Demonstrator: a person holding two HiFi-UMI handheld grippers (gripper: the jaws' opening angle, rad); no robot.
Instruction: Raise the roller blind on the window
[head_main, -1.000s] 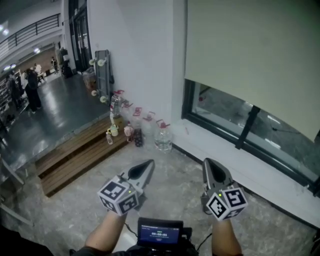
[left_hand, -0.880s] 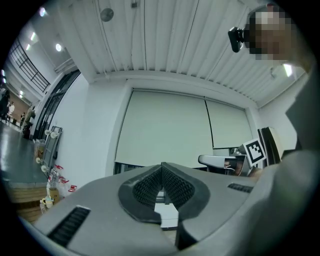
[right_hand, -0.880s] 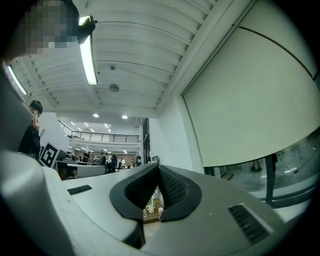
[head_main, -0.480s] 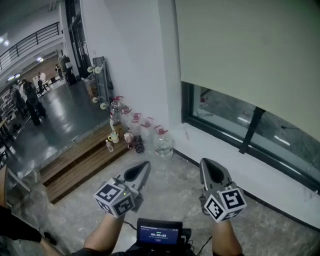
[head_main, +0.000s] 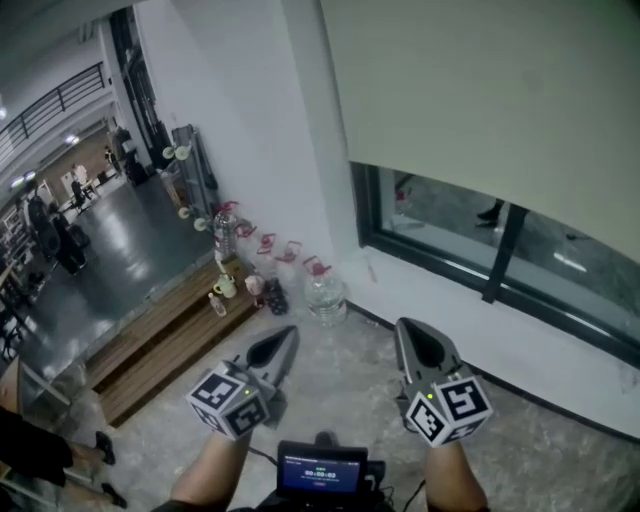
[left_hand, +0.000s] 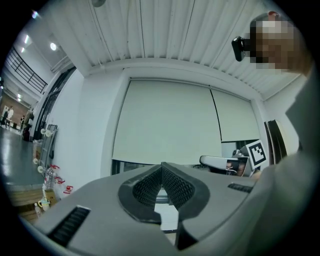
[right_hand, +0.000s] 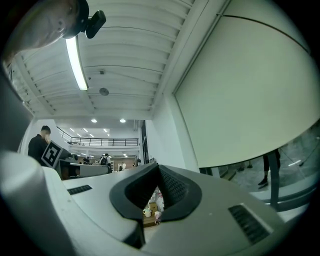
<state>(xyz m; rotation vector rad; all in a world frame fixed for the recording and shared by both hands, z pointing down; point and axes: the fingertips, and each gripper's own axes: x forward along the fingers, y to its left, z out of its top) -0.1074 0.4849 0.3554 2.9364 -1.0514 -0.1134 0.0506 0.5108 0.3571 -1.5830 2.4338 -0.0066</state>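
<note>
Both jaw pairs are pressed together and empty: left gripper (head_main: 287, 334) and right gripper (head_main: 404, 327), side by side. Ahead of and above the right gripper, the roller blind (head_main: 480, 90) covers the upper part of the window (head_main: 450, 225).

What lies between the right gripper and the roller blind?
In the head view, only bare floor, the white sill and uncovered window glass separate the right gripper from the roller blind.

Pale beige roller blind (head_main: 480, 90) — dark window frame (head_main: 497, 268) — speckled grey floor (head_main: 340, 365)
</note>
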